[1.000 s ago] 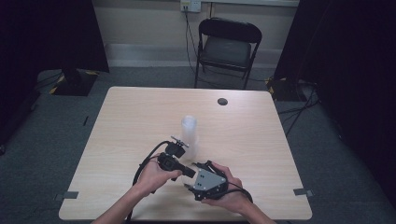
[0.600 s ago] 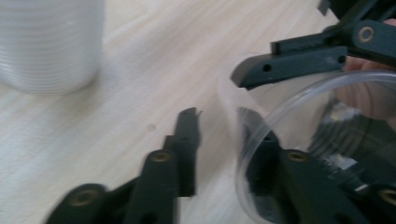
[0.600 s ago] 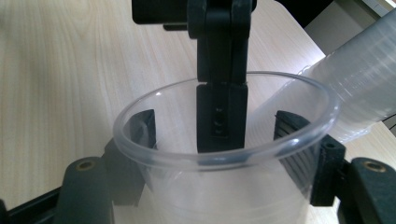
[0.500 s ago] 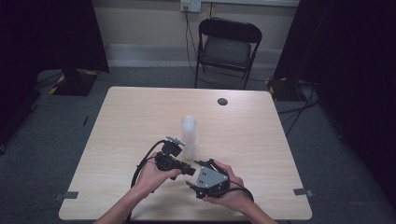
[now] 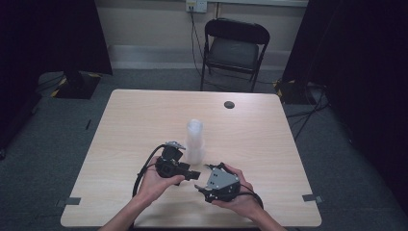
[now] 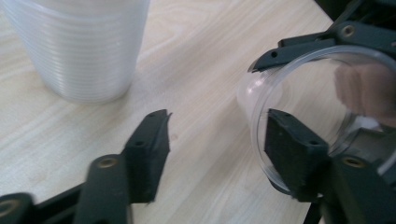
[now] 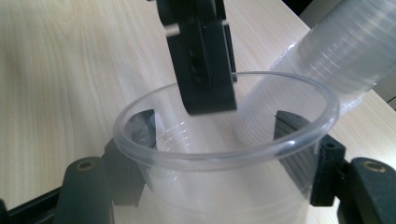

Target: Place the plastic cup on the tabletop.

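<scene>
A single clear plastic cup (image 7: 224,158) lies on its side between the jaws of my right gripper (image 7: 215,119), which is shut on its wall just below the rim. My left gripper (image 6: 217,116) faces the cup's (image 6: 259,109) mouth, and its jaws have just been opening. One of its fingers (image 7: 201,60) reaches over the rim into the cup; the rim wall stands loose between its jaws. A tall stack of clear cups (image 5: 195,139) stands upright on the table just beyond both grippers (image 5: 195,174) (image 5: 203,179).
The light wooden table (image 5: 144,120) carries a small dark round disc (image 5: 229,104) near its far edge. A black folding chair (image 5: 235,48) stands behind the table. Both hands work near the front edge.
The left gripper's jaws have spread apart from nearly closed. Both hands stay where they were, and the right gripper keeps hold of the cup.
</scene>
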A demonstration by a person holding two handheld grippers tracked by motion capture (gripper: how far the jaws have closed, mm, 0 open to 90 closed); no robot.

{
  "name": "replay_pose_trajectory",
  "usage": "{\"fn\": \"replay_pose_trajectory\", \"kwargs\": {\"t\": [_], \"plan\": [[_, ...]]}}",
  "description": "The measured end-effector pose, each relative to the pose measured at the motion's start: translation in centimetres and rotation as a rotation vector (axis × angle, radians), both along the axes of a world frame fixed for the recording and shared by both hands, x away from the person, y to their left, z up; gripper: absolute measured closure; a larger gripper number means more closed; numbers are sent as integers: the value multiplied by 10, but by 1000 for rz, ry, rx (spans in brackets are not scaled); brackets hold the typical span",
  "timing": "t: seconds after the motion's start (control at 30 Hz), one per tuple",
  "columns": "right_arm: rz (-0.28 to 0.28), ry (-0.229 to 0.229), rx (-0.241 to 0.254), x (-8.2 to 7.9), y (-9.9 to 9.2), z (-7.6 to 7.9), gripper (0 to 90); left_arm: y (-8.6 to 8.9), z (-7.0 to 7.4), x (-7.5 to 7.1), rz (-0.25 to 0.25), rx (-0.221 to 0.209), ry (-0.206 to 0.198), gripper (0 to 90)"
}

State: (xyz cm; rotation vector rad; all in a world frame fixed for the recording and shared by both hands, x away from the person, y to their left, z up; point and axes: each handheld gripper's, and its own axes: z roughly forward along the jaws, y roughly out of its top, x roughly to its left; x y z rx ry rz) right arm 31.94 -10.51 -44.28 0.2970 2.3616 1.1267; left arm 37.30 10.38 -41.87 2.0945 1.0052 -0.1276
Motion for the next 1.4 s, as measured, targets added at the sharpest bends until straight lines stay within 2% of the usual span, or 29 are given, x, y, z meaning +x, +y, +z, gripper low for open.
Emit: {"fn": "replay_pose_trajectory", "kwargs": {"t": [0.1, 0.2, 0.3, 0.4, 0.5, 0.67, 0.7, 0.83, 0.9, 1.1, 1.23, 1.4], "plan": [[-7, 12, 8, 1, -1, 0, 308, 2, 2, -1, 8, -10, -19, 342], [-7, 24, 5, 3, -1, 0, 310, 5, 4, -2, 22, -40, -71, 309], [-15, 32, 7, 4, -3, 0, 310, 7, 6, -4, 37, -47, -121, 284], [-27, 49, 22, 7, -5, 0, 310, 10, 8, -5, 42, -54, -151, 275], [-37, 59, 33, 9, -7, 1, 310, 10, 8, -5, 47, -47, -204, 249], [-54, 72, 46, 12, -10, 1, 311, 11, 8, -7, 60, -51, -233, 236], [-57, 72, 43, 12, -11, 1, 311, 13, 8, -9, 68, -52, -262, 232], [-72, 81, 47, 14, -13, 1, 311, 19, 8, -10, 94, -58, -307, 212], [-77, 81, 48, 15, -13, 1, 311, 21, 9, -11, 103, -45, -317, 203], [-106, 123, 95, 21, -20, 2, 311, 30, 6, -14, 141, -42, -351, 187], [-114, 117, 113, 22, -23, 4, 312, 32, 4, -17, 132, -24, -357, 172], [-138, 146, 162, 28, -30, 7, 313, 37, 1, -24, 137, 2, -382, 172]]}}
